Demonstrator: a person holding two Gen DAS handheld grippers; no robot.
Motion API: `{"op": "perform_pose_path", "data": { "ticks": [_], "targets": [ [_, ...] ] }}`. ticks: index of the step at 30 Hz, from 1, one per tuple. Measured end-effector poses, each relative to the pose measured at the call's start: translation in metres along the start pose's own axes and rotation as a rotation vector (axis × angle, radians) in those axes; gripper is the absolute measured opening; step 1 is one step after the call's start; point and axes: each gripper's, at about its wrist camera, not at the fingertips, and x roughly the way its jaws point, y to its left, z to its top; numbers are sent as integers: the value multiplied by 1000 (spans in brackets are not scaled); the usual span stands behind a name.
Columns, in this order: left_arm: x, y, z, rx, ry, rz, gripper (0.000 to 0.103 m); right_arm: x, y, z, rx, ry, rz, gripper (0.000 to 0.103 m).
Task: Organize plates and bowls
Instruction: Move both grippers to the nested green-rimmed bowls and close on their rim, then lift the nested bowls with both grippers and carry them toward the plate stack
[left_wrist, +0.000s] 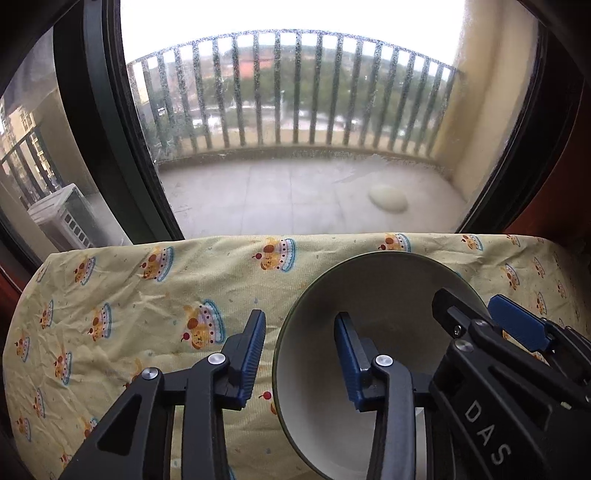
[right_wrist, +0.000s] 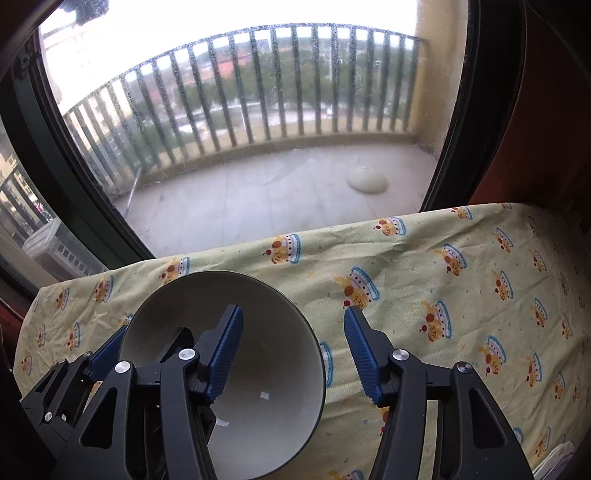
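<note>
Low in both wrist views, a white bowl (left_wrist: 373, 314) sits on a cake-print tablecloth (left_wrist: 155, 295). Left gripper (left_wrist: 299, 354) and right gripper (right_wrist: 293, 350) each straddle its rim, one finger inside, jaws spread, not pinching.

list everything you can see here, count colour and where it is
round ceramic bowl: one, dark green outside, off-white inside, on the cloth near the table's middle
yellow cake-print tablecloth: one, pale yellow with orange and blue cakes, covers the table
dark-framed window: one, black frame, behind the table
balcony railing: one, grey bars, outside the glass
pale dome-shaped lump: one, cream, on the balcony floor
white air-conditioner unit: one, outside at left
left gripper: one, black with blue pads, straddling the bowl's left rim, pads not pressing
right gripper: one, same colours, straddling the bowl's right rim, pads not pressing
</note>
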Motion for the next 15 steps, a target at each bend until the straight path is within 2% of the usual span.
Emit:
{"op": "perform_pose_path", "data": {
  "ticks": [1,7,9,10,12,15],
  "targets": [
    [3,0,1,3,6,0,38,5,-1,0,8,13,-3,48],
    [4,3,1,-16,16,-29,37,11,-6,1,35,21,13,46],
    [3,6,1,-28,30,-39,35,11,-6,1,41,23,24,42],
    [4,6,1,-30,35,-45,33,12,-7,1,45,28,37,35],
    [4,7,1,-32,38,-49,29,12,-6,0,45,30,44,32],
    [4,7,1,-39,52,-44,28,11,-4,1,35,33,42,31]
  ]
}}
